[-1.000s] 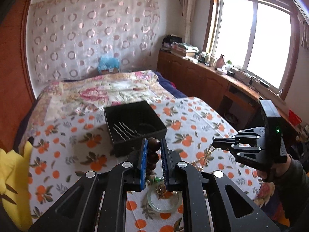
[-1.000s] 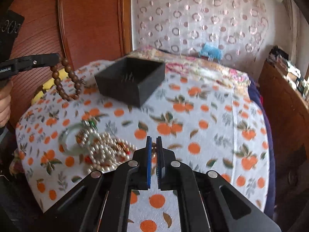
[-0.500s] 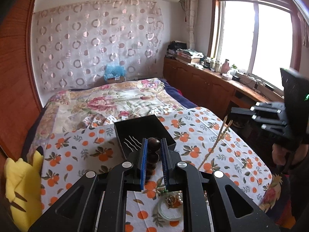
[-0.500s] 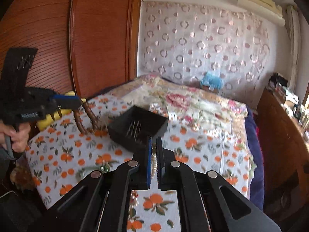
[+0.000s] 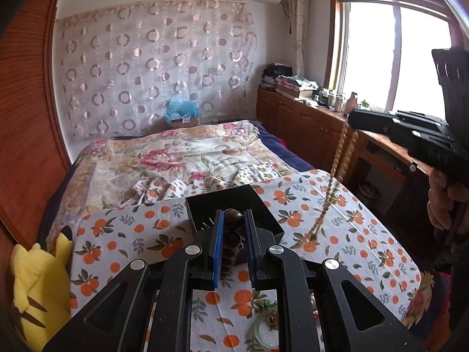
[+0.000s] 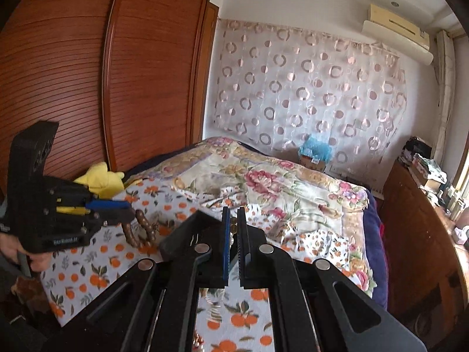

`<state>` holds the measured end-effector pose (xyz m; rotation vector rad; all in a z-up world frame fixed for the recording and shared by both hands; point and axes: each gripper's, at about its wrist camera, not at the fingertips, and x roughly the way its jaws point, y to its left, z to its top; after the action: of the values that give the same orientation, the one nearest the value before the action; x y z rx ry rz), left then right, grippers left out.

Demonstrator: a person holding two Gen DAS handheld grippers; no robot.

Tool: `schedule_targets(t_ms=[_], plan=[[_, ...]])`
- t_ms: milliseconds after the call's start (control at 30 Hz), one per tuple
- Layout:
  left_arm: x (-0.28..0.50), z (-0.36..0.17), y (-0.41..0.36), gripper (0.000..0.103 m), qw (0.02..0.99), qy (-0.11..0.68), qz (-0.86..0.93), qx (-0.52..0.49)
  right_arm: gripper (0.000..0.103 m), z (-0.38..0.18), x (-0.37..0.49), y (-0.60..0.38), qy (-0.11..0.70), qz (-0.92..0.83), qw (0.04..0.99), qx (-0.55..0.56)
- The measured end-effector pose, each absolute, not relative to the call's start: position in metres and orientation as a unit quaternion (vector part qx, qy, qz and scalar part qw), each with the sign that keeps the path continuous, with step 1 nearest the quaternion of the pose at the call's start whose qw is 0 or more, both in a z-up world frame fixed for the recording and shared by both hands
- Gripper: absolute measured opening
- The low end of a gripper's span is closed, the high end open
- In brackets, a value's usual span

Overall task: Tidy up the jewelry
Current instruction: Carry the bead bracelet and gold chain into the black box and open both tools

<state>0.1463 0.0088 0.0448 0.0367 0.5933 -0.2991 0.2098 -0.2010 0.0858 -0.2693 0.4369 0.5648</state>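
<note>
My left gripper [image 5: 233,218] is shut on a dark brown wooden bead bracelet [image 5: 233,228], which hangs below it above the black jewelry box [image 5: 231,202]; the bracelet also shows in the right wrist view [image 6: 140,230]. My right gripper [image 6: 233,220] is shut on a long cream pearl necklace [image 5: 337,170], raised high so that it dangles, its lower end touching the orange-print cloth [image 5: 351,226]. In the left wrist view that gripper [image 5: 351,118] is at the upper right. The box [image 6: 181,240] is partly hidden behind the right gripper's fingers.
A pale green bangle [image 5: 263,334] and small trinkets lie on the cloth under the left gripper. A yellow plush toy [image 5: 38,281] sits at the bed's left edge. A wooden wardrobe [image 6: 88,88] stands at left, a wooden cabinet [image 5: 307,126] under the window at right.
Both grippers have risen well above the bed. The right gripper has lifted the pearl necklace off the pile, so it now hangs stretched. The bracelet stays in the left gripper.
</note>
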Motion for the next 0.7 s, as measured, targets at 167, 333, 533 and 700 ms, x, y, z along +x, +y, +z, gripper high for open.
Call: schedule_targets(t_ms=[167,333,533,700], plan=[[0.158,0.047,0.01,0.013,0.946,0.291,-0.139,0.022,0.005,0.098,0.222,-0.189,0.203,0.284,0.928,-0.127],[0.174,0.051,0.007,0.012,0.946,0.293,-0.135,0.026,0.005,0.111,0.231,-0.176,0.195,0.282,0.931,-0.127],[0.196,0.048,0.003,0.013,0.948,0.294,-0.123,0.024,0.005,0.115,0.241,-0.171,0.195,0.28,0.931,-0.127],[0.212,0.034,0.002,0.013,0.943,0.309,-0.119,0.016,0.005,0.116,0.247,-0.169,0.199,0.274,0.932,-0.129]])
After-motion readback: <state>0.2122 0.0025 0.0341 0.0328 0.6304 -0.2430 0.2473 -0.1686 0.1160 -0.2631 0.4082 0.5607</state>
